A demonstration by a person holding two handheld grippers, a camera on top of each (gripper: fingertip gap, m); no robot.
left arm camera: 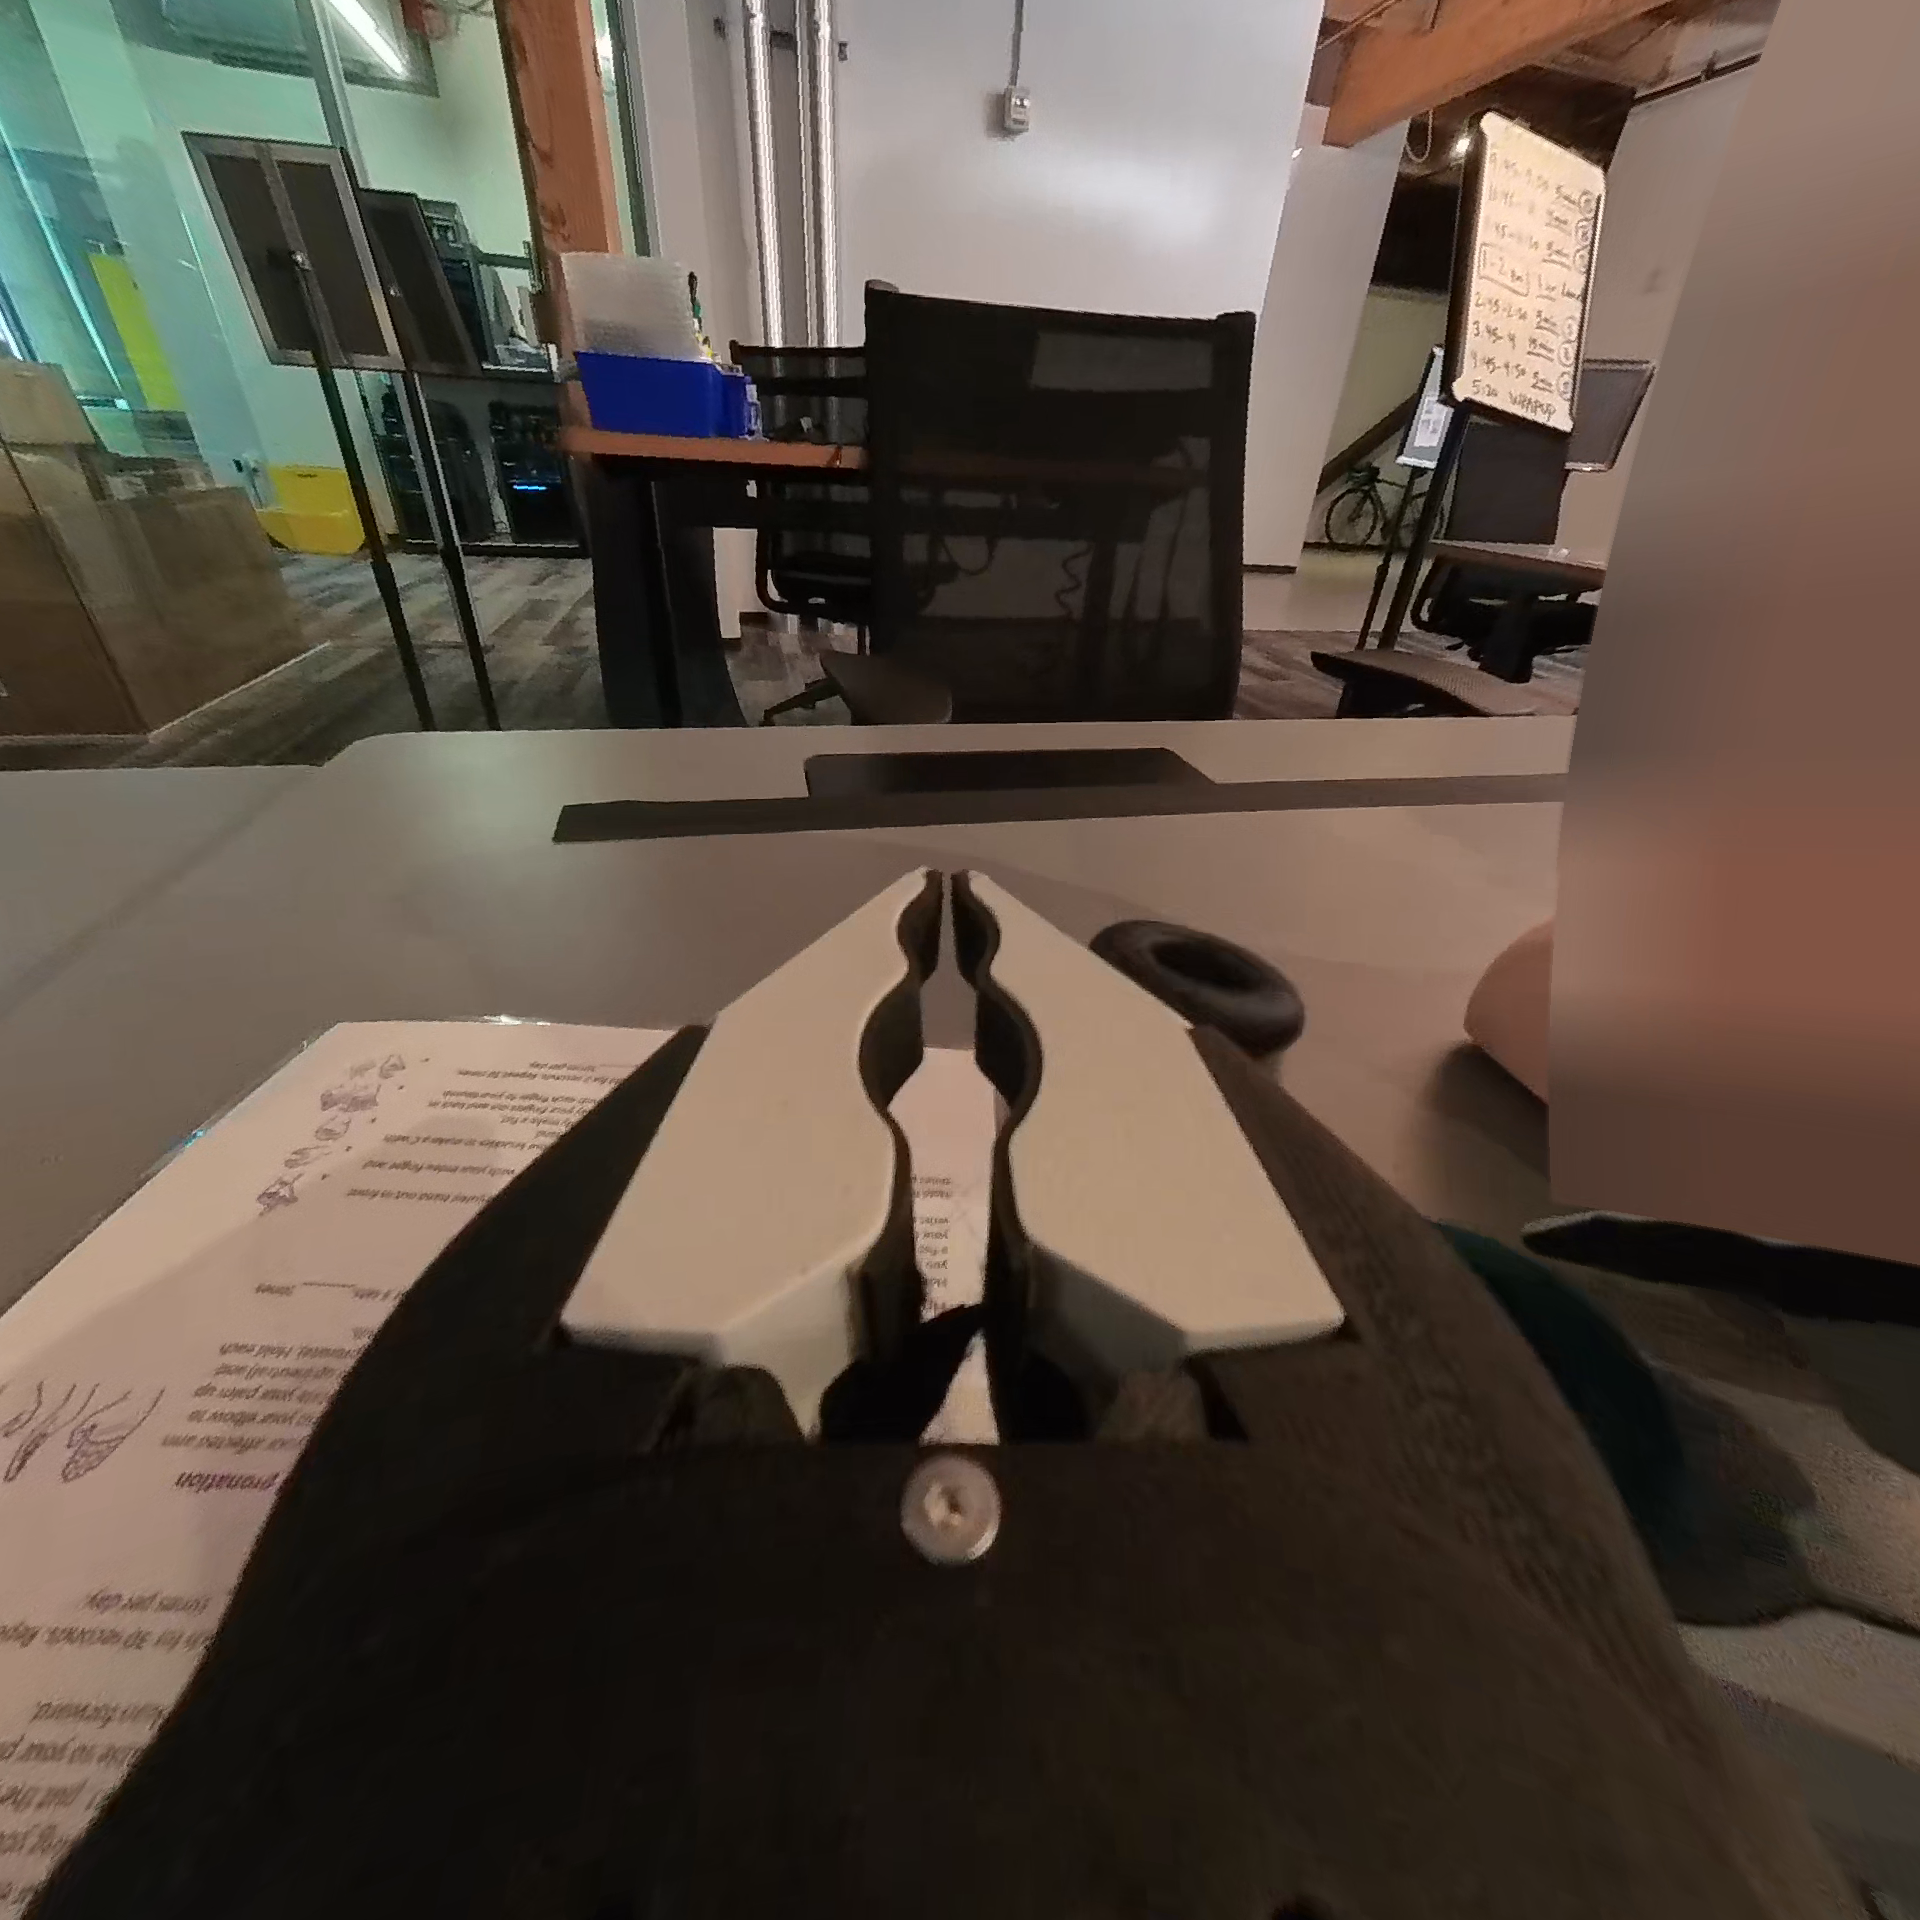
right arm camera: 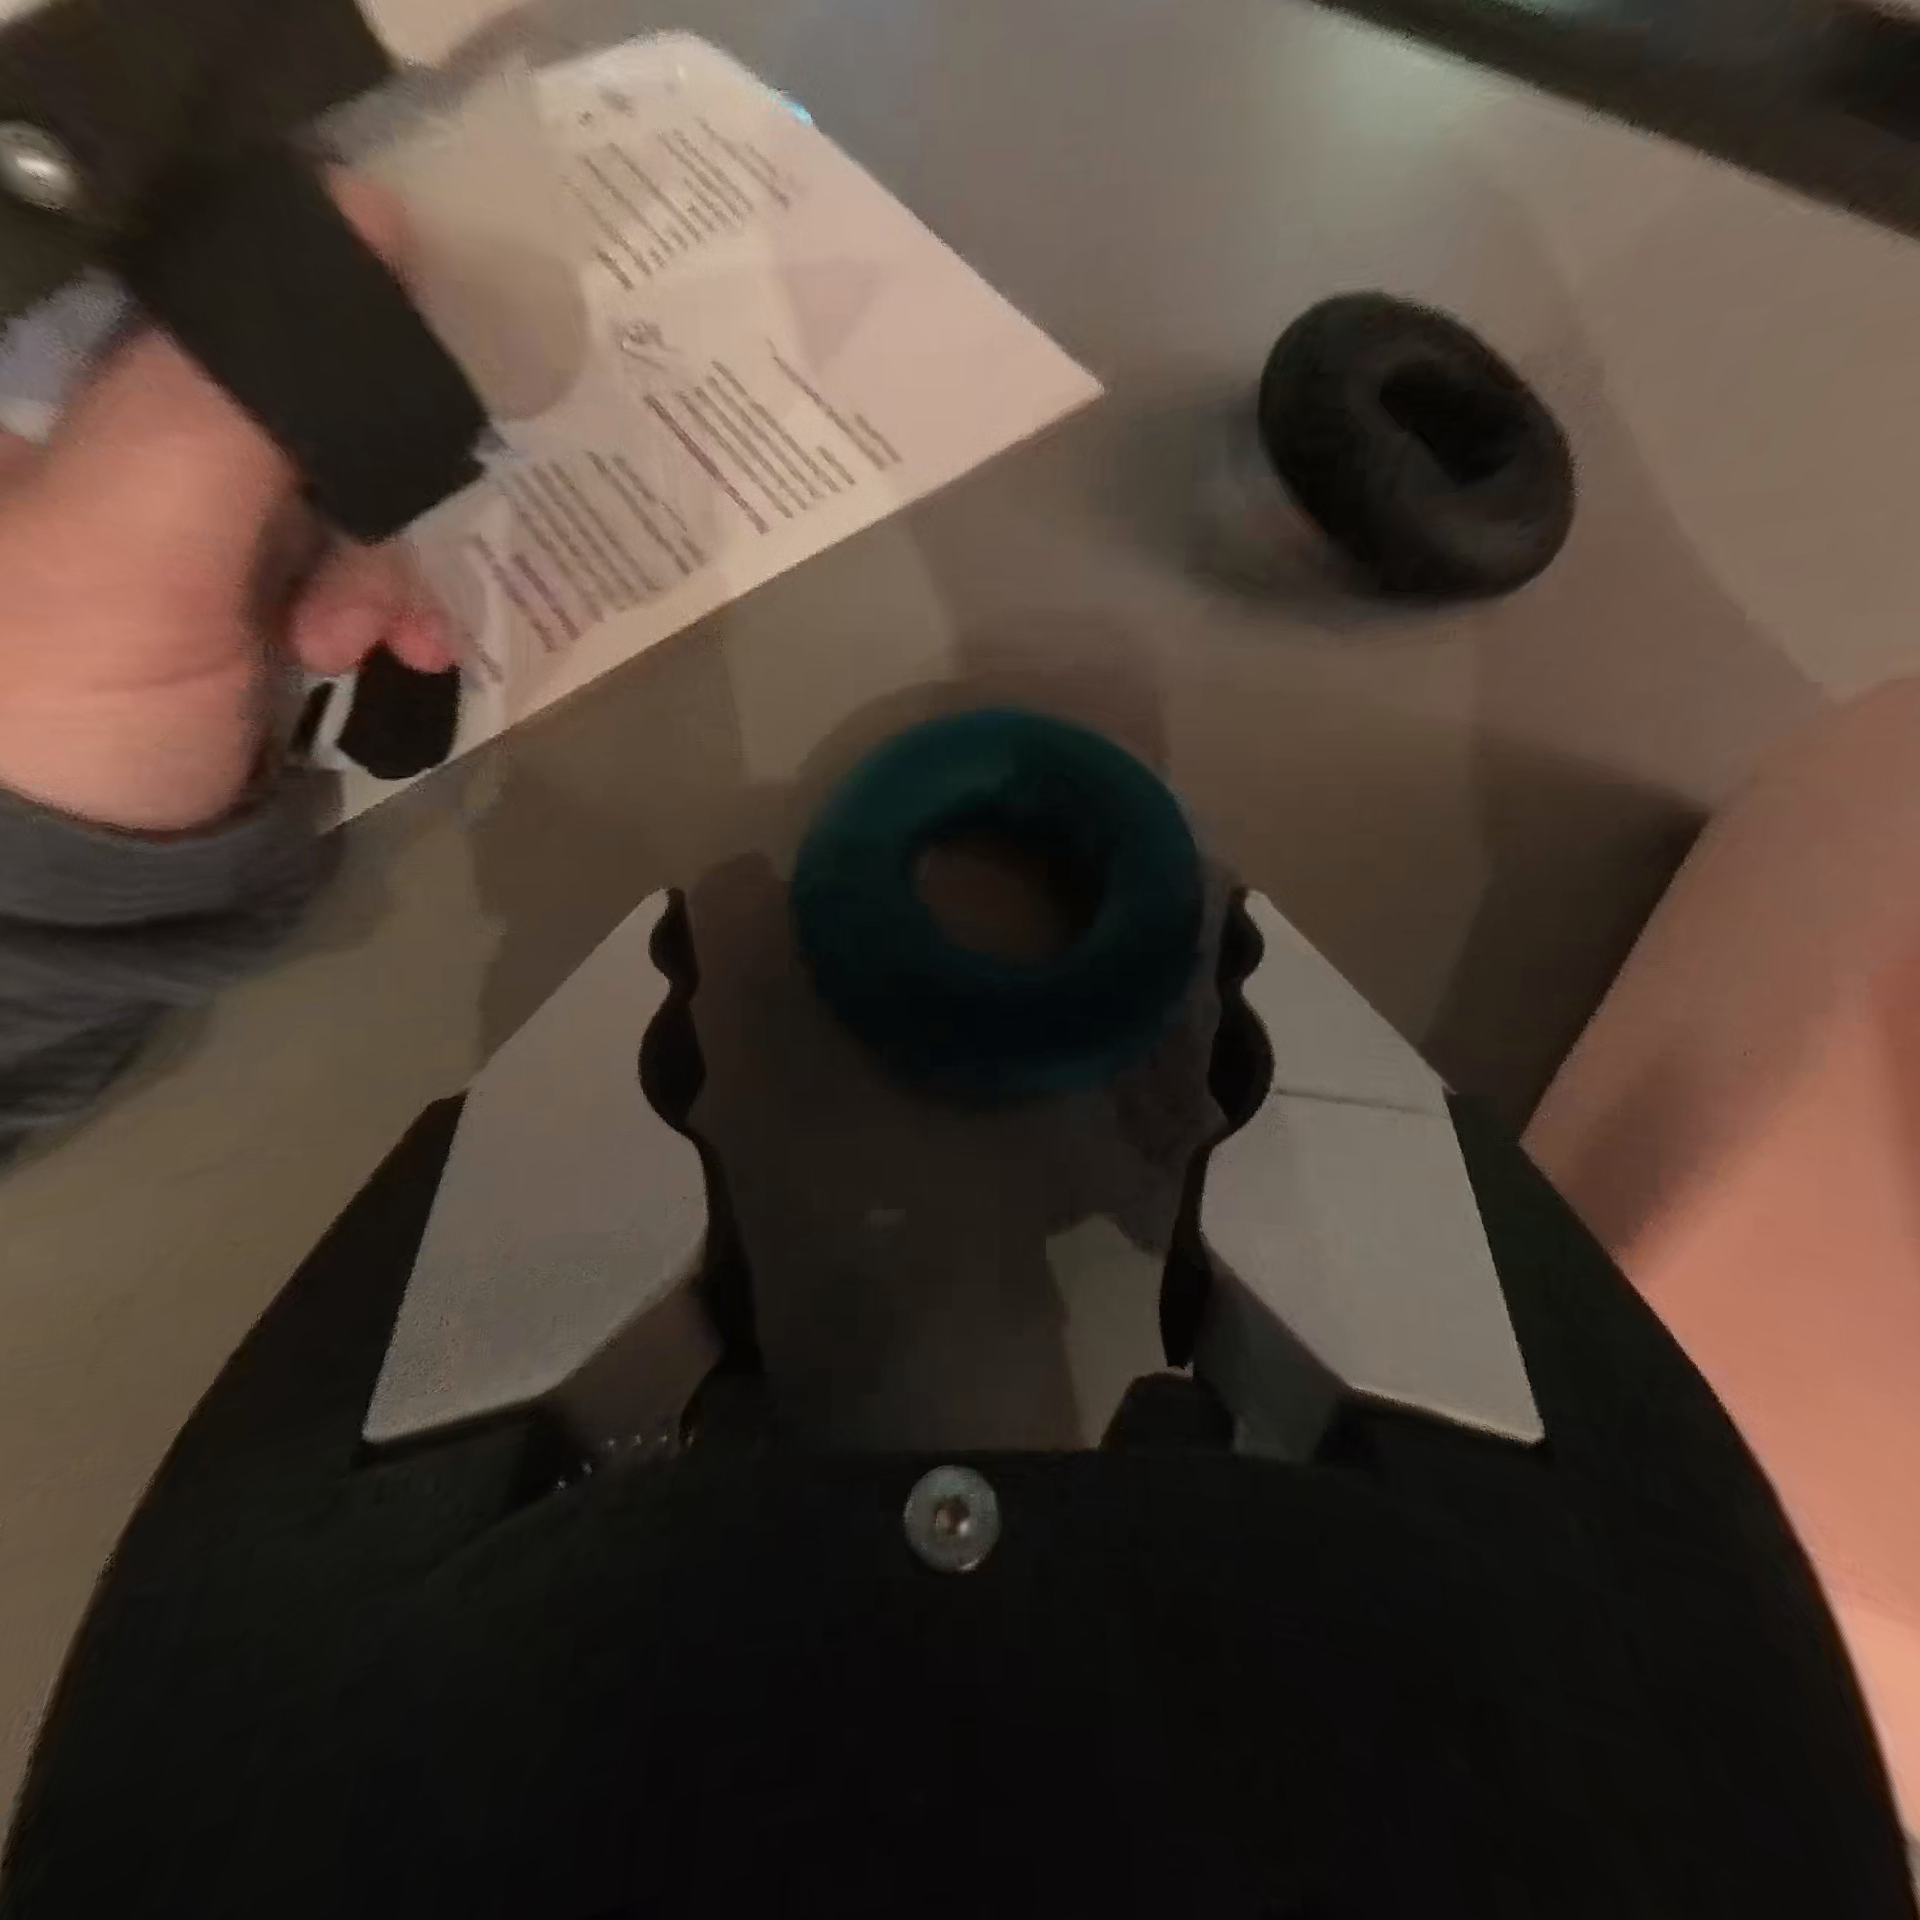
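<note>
My right gripper (right arm camera: 951,912) is open, pointing down at the grey table (right arm camera: 1195,135). A dark teal ring (right arm camera: 977,1034) lies flat on the table between its fingertips, close to the right finger (right arm camera: 1340,1049). A black ring (right arm camera: 1455,545) lies farther off to the right and also shows in the left wrist view (left arm camera: 1262,1013). My left gripper (left arm camera: 951,883) is shut and empty, held low over a printed sheet (left arm camera: 436,1164). Its black body (right arm camera: 312,343), held in a hand (right arm camera: 135,623), shows blurred at the upper left of the right wrist view, over the same sheet (right arm camera: 810,343).
A bare forearm (right arm camera: 1745,1143) lies along the right side of the right gripper. A black strip (left arm camera: 1039,816) runs across the table farther back. Beyond the table edge stand a black mesh chair (left arm camera: 1060,499), a desk with a blue bin (left arm camera: 655,390) and a whiteboard (left arm camera: 1527,281). Spacing between my two grippers at the tips: around 15 cm.
</note>
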